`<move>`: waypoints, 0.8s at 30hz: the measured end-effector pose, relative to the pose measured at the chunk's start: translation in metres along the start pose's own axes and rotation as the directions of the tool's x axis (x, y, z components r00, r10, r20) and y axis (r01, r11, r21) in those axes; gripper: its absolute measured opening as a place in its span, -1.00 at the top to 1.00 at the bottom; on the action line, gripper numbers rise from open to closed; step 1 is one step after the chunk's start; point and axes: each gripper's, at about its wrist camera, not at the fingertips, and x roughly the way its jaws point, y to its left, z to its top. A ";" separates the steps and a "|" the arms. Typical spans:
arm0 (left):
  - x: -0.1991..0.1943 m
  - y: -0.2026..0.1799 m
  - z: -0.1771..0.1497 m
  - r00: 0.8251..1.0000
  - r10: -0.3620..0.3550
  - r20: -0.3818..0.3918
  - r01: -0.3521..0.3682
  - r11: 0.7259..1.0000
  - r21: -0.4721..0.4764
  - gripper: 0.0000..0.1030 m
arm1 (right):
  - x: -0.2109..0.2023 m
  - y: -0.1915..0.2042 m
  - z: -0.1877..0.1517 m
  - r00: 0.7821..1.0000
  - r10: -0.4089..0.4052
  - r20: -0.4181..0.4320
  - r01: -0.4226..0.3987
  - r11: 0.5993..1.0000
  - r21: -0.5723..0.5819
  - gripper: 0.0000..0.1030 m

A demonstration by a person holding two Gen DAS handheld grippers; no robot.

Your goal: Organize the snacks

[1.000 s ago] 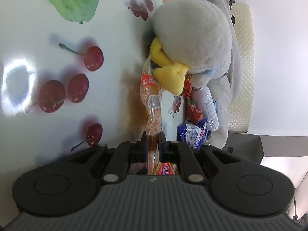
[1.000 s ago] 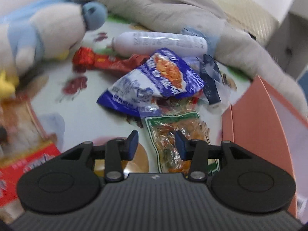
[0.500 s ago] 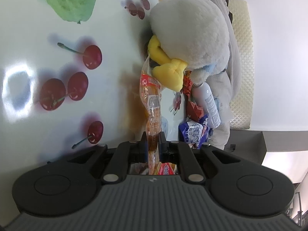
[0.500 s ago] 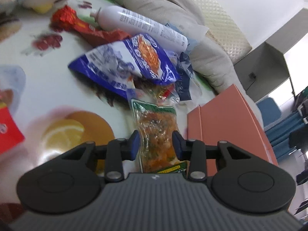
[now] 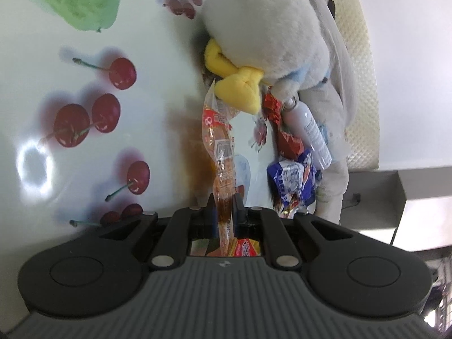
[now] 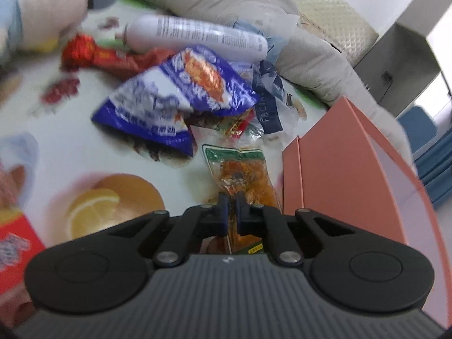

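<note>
Risks, largest first. Orange box [image 6: 347,169] stands just right of the right gripper [image 6: 229,209]; its near wall could catch the green-topped pickle pouch [image 6: 240,169] on transfer. Plush toy [image 5: 268,34] leans over the tip of the clear red-printed snack packet [image 5: 219,147]; pulling the packet may drag the toy. Blue snack bag [image 6: 175,96] overlaps the pile behind the pouch and may shift.

Jaws: left gripper [image 5: 223,212] clamped on the packet's lower end, packet raised off the worktop [image 5: 56,155]. Right jaws pinched onto the pouch's near edge; a thin-film grip could slip.

Writing: white bottle [image 6: 197,35] print illegible; navy wrapper [image 6: 268,99] reads roughly "FACIAL".
</note>
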 end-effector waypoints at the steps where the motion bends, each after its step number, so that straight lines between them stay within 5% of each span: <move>1: -0.001 -0.003 -0.001 1.000 0.006 -0.002 -0.006 1.000 0.018 0.78 | -0.008 -0.005 0.001 1.000 0.030 0.003 -0.030 0.999 0.029 0.87; 8: -0.017 -0.030 -0.014 0.999 0.050 -0.011 -0.047 0.984 0.174 0.79 | -0.067 -0.038 -0.004 0.977 0.205 0.060 -0.213 0.951 0.223 0.89; 19: -0.045 -0.064 -0.050 0.993 0.100 -0.057 -0.072 0.927 0.369 0.82 | -0.129 -0.083 -0.050 0.909 0.397 0.127 -0.404 0.766 0.500 0.90; 24: -0.055 -0.094 -0.068 0.993 0.107 -0.047 -0.069 0.861 0.504 0.82 | -0.151 -0.094 -0.061 0.897 0.410 0.162 -0.428 0.723 0.542 0.90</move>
